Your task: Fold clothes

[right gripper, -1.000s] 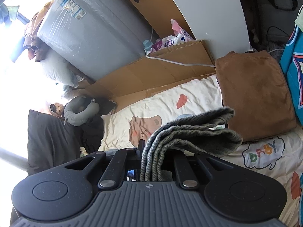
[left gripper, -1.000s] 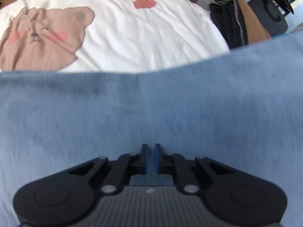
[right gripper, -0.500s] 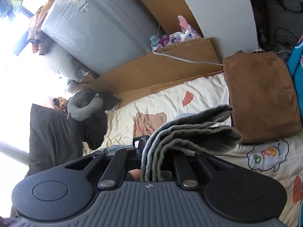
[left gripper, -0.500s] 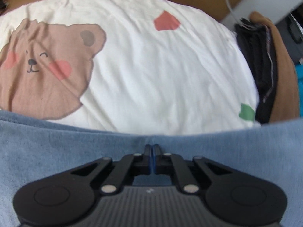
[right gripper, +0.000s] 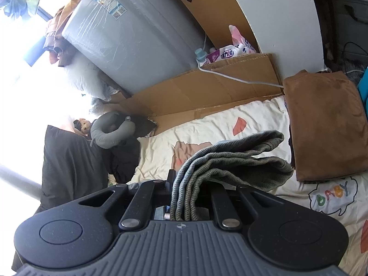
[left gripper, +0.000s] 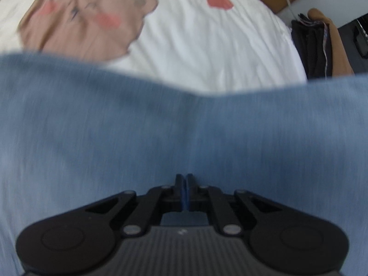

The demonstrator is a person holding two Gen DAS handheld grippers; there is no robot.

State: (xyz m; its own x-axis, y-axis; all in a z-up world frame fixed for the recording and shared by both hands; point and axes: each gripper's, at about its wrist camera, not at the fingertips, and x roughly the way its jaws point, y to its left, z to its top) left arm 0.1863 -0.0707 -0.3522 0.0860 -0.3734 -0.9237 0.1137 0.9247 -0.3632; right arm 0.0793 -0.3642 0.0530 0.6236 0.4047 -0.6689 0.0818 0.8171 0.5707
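Our right gripper clamps a grey knit garment, doubled into layers, at lower centre above the printed bedsheet; we judge folding underway. Our left gripper, fingers together, hangs over blue cloth; whether it pinches it, we cannot tell. A brown folded pile lies right, cardboard behind.

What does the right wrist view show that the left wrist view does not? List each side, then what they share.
Only the right wrist view: the right gripper shut on a grey knit garment, a grey appliance, a neck pillow.
Only the left wrist view: the left gripper with its fingers together, over blue cloth that fills the lower frame.
Both: the bear-print sheet, cardboard, the folded brown cloth.
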